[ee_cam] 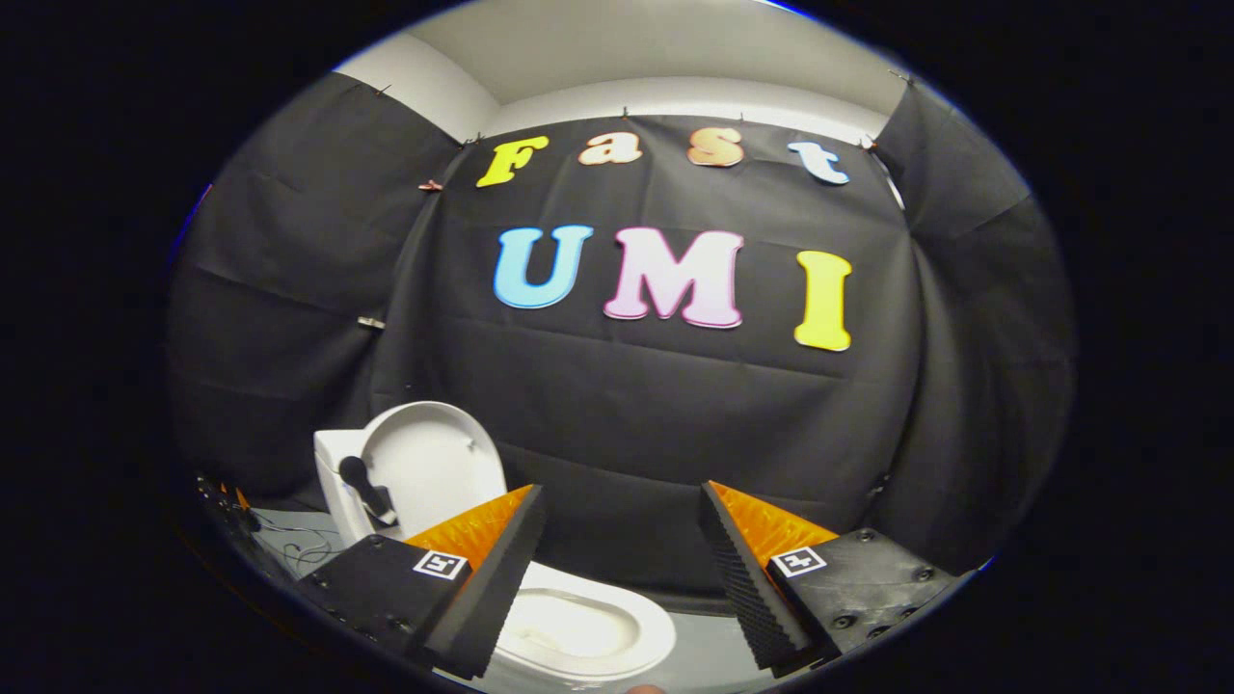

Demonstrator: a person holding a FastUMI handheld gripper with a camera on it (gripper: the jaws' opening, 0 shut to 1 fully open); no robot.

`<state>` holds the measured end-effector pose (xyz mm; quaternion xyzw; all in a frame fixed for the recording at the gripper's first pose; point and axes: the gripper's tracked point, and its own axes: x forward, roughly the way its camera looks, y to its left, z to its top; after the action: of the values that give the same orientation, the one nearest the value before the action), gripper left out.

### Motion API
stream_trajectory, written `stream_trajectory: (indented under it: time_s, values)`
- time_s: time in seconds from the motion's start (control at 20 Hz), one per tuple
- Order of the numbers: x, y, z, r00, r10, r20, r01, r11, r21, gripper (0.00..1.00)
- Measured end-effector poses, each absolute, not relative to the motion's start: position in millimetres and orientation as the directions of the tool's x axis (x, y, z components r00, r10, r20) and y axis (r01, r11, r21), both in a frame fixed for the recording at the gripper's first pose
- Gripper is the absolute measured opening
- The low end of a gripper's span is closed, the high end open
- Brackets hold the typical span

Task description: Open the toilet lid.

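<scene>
While spread wide apart and grasping nothing, tool (622, 525) held above and near the toilet bowl (578, 631), its two fingers (501, 569) tilted inward toward each other at the tips. Toilet lid (434, 467) already raised, standing upright against the white tank (333, 482) beyond the left finger. A dark handle-like piece (366, 490) fixed low on the lid's inner face. White seat ring and open bowl lying just below and between the fingers, partly hidden by the left one. Black cloth wall (627, 414) hanging behind the toilet. Thin cables (299, 549) lying on the grey floor (709, 655) beside the tank.
</scene>
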<state>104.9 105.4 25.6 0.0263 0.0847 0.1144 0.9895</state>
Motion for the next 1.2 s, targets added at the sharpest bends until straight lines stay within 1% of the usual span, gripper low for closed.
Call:
stream_trajectory:
  time_s: [0.25, 0.4, 0.55, 0.75, 1.2]
  values:
    - [79, 15, -1, 0.982, 0.085, -0.169, -0.078, 0.996, 0.050, 0.98]
    - [66, 1, -10, 0.982, 0.073, -0.174, -0.054, 0.992, 0.113, 0.99]
    - [64, -19, -24, 0.985, 0.019, -0.174, -0.004, 0.996, 0.085, 0.99]
    - [64, -28, -17, 0.988, -0.017, -0.156, 0.029, 0.997, 0.074, 0.99]
    - [61, -29, -17, 0.986, -0.024, -0.167, 0.038, 0.996, 0.077, 0.99]
